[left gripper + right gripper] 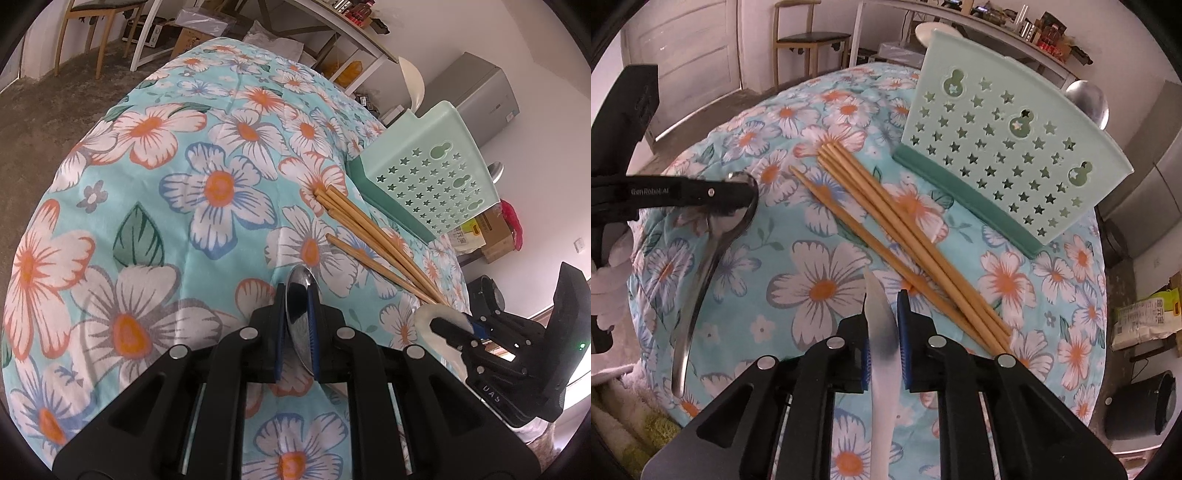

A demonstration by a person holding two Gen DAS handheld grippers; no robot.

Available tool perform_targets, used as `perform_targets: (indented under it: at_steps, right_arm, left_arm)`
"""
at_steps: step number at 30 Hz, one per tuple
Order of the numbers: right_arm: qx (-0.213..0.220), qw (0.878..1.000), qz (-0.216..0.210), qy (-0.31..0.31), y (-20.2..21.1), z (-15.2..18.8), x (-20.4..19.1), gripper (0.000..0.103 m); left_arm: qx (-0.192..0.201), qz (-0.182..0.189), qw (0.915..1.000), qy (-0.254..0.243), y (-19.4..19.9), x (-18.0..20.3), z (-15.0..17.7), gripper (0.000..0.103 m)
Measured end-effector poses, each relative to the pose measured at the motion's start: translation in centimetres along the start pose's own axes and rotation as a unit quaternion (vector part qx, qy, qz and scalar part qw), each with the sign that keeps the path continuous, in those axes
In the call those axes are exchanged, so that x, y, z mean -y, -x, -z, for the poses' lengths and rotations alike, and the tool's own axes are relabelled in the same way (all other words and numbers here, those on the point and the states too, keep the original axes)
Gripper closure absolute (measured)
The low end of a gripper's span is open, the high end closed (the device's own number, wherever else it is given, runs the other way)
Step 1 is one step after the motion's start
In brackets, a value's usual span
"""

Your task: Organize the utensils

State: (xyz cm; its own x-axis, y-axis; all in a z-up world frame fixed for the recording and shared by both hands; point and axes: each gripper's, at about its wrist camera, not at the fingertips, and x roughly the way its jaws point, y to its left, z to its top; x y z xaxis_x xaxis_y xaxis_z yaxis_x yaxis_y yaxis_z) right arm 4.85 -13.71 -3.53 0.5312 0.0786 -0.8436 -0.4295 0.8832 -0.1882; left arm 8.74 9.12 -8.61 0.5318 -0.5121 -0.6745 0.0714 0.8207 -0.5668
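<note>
— Two spoons are in our grips: the left gripper [299,325] is clamped on a shiny metal spoon [713,236] by its bowl, and the right gripper [882,343] pinches a smooth translucent white plastic spoon [882,354].

— We see slim wooden chopsticks [886,229] lying bundled on the soft turquoise floral cloth [177,206], just beside the pale-green plastic utensil holder [1008,147] pierced with star holes.

— Behind it we spot another white spoon and a metal one poking up. Wooden chairs [88,22] and a long shelf stand beyond.
</note>
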Motion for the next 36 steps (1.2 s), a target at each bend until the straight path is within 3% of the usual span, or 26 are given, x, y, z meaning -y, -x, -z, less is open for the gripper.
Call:
perform_targets:
  at_steps: [5,10,18,24,28,33,36]
  right_arm:
    - [0.021,0.998,-0.026,-0.049,1.4,-0.1,2.3,0.095]
    - [0.059,0.988,-0.080,-0.121,3.5,-0.3,5.4,0.095]
    - [0.148,0.939,-0.196,-0.242,6.4,0.7,10.2,0.095]
    - [0.196,0.916,-0.219,-0.274,7.9,1.2,12.1,0.095]
    - [0.243,0.894,-0.246,-0.285,9.4,1.9,13.6,0.095]
    - [0.292,0.876,-0.255,-0.288,11.2,2.4,15.1,0.095]
    - [0.319,0.861,-0.261,-0.297,11.8,2.7,16.6,0.095]
  left_arm:
    - [0.002,-0.009,0.9999,-0.010,0.2,0.5,0.1,0.095]
    - [0.016,-0.026,0.9990,-0.034,1.0,1.6,0.0,0.099]
    - [0.058,-0.051,0.9941,-0.076,4.0,4.0,-0.5,0.100]
    - [0.116,-0.046,0.9862,-0.109,7.6,6.9,-2.2,0.100]
    - [0.185,-0.032,0.9727,-0.137,10.7,10.3,-5.4,0.100]
    - [0.294,-0.027,0.9374,-0.185,14.0,16.4,-11.0,0.100]
    - [0.331,-0.044,0.9154,-0.225,13.3,19.8,-13.4,0.100]
